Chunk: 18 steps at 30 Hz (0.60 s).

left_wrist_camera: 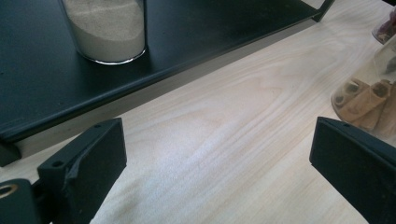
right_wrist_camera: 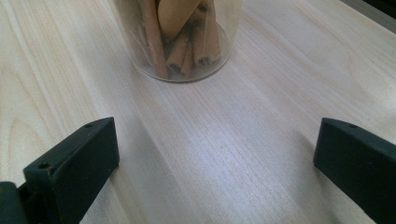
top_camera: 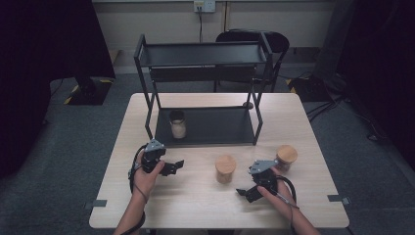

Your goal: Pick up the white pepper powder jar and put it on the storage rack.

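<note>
Reading the geometry: cinnamon jar [top_camera: 225, 169] stands upright on the table [top_camera: 195, 205], between the two hands; right gripper [top_camera: 243, 192] sits just beside it, low and to the jar's right, jaws wide apart with nothing between them; right gripper view puts the jar [right_wrist_camera: 180, 37] dead ahead on the jaw centreline, bare wood in the gap; left gripper [top_camera: 179, 164] also spread and empty, aimed toward the same jar but farther off, jar at its view's right edge [left_wrist_camera: 364, 105]; sand jar [top_camera: 177, 124] already on the rack's lower shelf [top_camera: 215, 128]; third jar [top_camera: 286, 157] behind the right hand; judgement: right hand is nearer, straight push forward then close.
</note>
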Tool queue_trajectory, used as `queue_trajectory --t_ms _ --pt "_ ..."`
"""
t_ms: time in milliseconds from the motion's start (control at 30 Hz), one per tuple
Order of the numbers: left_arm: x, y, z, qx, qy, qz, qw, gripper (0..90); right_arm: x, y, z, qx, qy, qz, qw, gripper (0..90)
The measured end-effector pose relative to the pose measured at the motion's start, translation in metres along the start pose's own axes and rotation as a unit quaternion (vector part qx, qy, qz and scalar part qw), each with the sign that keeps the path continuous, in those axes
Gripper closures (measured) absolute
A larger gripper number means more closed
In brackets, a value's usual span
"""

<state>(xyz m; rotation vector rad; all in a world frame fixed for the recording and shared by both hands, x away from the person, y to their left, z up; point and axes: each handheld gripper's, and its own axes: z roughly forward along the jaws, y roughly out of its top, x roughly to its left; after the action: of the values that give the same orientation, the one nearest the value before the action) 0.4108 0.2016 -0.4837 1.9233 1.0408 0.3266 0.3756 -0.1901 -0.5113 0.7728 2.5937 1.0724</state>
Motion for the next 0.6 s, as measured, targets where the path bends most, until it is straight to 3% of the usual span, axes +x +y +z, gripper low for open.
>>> queue_trajectory --t_ms 600 --pt "0.002 -0.012 -0.013 0.001 0.006 -0.005 1.0 3.5 0.0 0.0 0.0 0.0 0.0 0.0 1.0 0.0"
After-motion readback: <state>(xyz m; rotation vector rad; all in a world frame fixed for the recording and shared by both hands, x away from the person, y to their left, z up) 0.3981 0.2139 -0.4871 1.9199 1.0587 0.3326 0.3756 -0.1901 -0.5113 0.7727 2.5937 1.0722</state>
